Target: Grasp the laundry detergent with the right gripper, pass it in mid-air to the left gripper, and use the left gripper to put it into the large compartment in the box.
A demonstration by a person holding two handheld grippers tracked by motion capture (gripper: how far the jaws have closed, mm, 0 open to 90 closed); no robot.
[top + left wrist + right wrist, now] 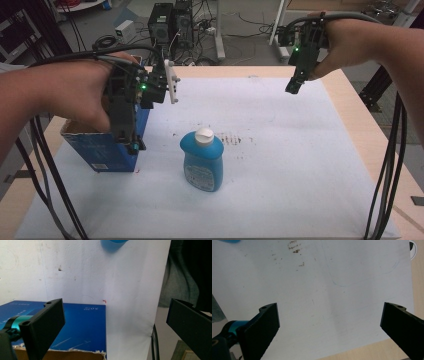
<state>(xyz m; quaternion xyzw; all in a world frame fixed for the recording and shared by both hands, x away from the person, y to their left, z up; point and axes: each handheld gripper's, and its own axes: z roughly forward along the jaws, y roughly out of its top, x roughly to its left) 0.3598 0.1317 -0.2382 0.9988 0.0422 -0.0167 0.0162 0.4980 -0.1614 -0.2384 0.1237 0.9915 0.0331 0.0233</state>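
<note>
High view: your left gripper [134, 145] hangs right over the open blue box [107, 150] at the left side of the white sheet [280, 150] on the table [360, 145], while your right gripper [294, 86] is up high near the far right, well apart from everything. Blue bottle [202, 160] with white cap stands upright mid-sheet, just to the right of the box, not touching it, nothing holding it. My read: you're at the approach stage, nothing grasped yet; box looks like the destination and the bottle the item. Next move probably calls for one gripper to come down around the bottle body below the cap, jaws kept wide until they straddle it, then lift clear of the box rim. Left gripper view: jaws stand wide apart with nothing between them; blue box [82, 330] sits directly beneath with its torn cardboard edge at the bottom, and the bottle's base [113, 243] peeks in at the top edge, well off. Right gripper view: jaws also wide and empty, aimed at bare white sheet [324, 302] with some brown smudges [295, 247]; a sliver of table edge is visible at the right. Count: one bottle, one box, one sheet, two grippers.
</note>
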